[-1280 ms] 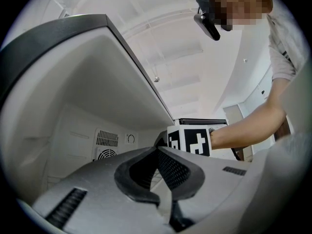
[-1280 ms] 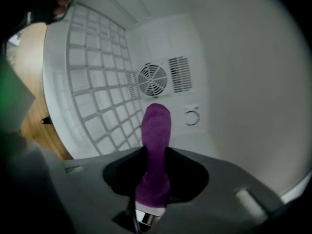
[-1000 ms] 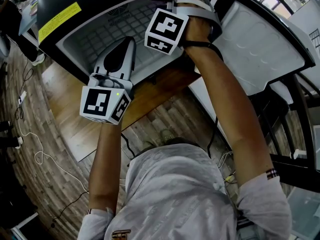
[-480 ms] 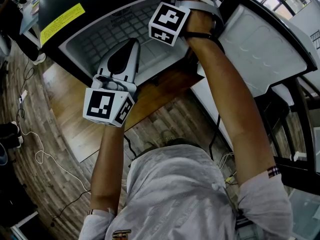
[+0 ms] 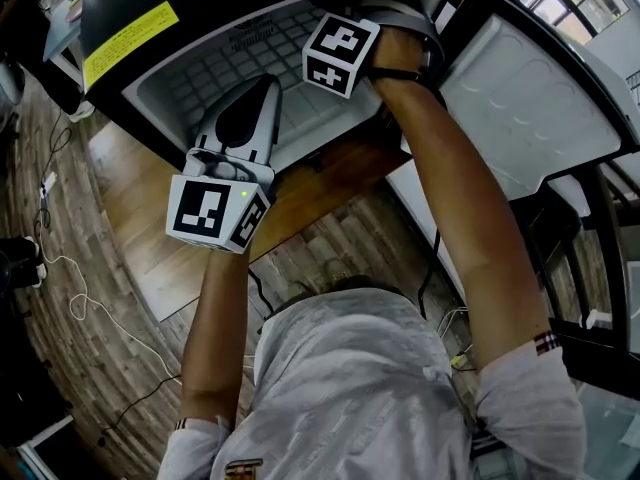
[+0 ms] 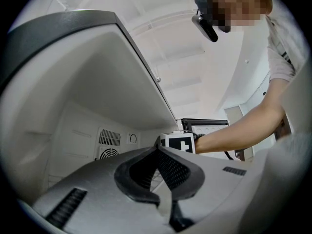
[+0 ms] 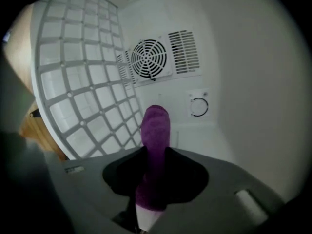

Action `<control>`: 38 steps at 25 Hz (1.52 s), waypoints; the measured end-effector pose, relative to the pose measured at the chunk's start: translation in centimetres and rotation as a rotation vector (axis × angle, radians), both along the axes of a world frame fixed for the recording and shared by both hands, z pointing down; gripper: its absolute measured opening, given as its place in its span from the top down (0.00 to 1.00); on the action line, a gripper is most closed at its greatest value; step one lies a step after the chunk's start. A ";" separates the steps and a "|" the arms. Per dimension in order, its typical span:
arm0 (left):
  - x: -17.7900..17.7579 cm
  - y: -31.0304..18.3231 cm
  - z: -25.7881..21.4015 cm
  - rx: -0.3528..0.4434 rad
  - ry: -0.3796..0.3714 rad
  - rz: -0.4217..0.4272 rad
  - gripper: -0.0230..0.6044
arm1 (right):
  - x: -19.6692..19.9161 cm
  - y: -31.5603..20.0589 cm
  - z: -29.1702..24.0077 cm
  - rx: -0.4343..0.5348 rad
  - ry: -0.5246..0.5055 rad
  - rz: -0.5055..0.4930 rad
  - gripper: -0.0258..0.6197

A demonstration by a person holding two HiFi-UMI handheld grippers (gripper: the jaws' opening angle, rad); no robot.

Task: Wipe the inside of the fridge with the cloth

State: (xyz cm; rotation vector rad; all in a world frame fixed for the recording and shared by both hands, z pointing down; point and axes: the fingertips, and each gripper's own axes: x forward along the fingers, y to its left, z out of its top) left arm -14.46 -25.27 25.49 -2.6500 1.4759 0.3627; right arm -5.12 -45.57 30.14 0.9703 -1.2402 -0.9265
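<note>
Presently, the right gripper is inside the fridge, its fingers closed on the cloth. The cloth is purple and pinched between the pads. A rounded fold of it stands out past the fingertips toward the back wall. Whether the fold touches any surface cannot be determined.

Beyond those fingertips, on the back wall, are a round fan grille, vent slots beside it, and a dial nearer the cloth's end. A white wire shelf runs along the left of the fingers in the right gripper view.

The left gripper is at the fridge mouth with its tips pointing inward. Its fingers meet tip to tip with nothing between them. A narrow slit behind the tips shows only the shelf through it.

Just past the left fingertips and slightly right of them sits the marker cube of the right gripper. In the head view the right gripper is deeper in the fridge than the left.

The door stands open, off to the right of the right gripper.
</note>
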 end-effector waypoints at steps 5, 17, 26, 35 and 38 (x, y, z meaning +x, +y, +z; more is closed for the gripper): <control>-0.1 -0.1 0.2 -0.006 -0.004 -0.004 0.97 | 0.0 0.6 2.2 -0.070 -0.026 0.005 0.79; 0.3 0.4 0.3 -0.015 -0.029 -0.022 0.96 | -0.9 3.4 2.8 -0.109 -0.144 -0.076 0.79; 0.4 1.2 0.3 -0.021 -0.060 -0.055 0.96 | -2.3 8.7 1.5 -0.123 -0.326 -0.201 0.79; 1.5 1.9 0.0 -0.022 -0.084 -0.093 0.96 | -3.1 14.5 -1.0 -0.261 -0.692 -0.348 0.79; 1.5 2.4 -0.2 -0.018 -0.088 -0.110 0.96 | -3.8 16.9 -1.1 -0.367 -0.877 -0.409 0.79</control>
